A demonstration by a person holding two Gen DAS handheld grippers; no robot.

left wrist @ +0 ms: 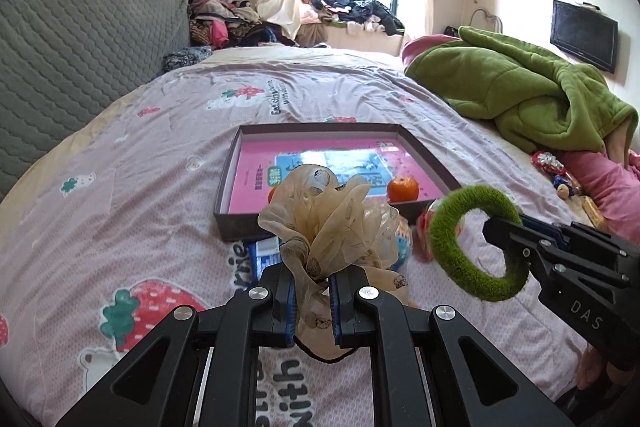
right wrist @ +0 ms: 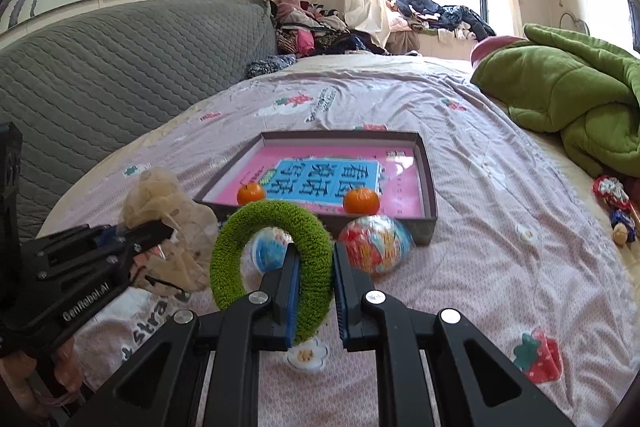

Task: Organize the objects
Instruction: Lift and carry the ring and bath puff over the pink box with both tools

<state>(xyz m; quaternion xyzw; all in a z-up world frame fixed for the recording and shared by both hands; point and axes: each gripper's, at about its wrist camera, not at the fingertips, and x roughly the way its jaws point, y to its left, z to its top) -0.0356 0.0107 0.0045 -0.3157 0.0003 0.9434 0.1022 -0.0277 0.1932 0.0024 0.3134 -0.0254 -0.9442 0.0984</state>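
Observation:
My left gripper (left wrist: 314,291) is shut on a beige spotted chiffon scrunchie (left wrist: 332,223), held a little above the bedspread. My right gripper (right wrist: 314,267) is shut on a fuzzy green ring scrunchie (right wrist: 228,255), also lifted. Each view shows the other gripper: the right gripper (left wrist: 500,239) with the green ring (left wrist: 444,247), and the left gripper (right wrist: 164,227) with the beige scrunchie (right wrist: 160,195). Just beyond both lies a shallow dark box (left wrist: 320,128) (right wrist: 428,187) lined with a pink book. It holds two oranges (right wrist: 251,193) (right wrist: 361,200). The beige scrunchie half hides one orange in the left wrist view.
Two round wrapped packages, one red (right wrist: 376,249) and one blue (right wrist: 272,247), lie against the box's near wall. A green blanket (left wrist: 520,95) is heaped at the right, with small wrapped items (right wrist: 616,203) below it. A grey quilted headboard (left wrist: 80,59) stands at the left, and clothes are piled by the window.

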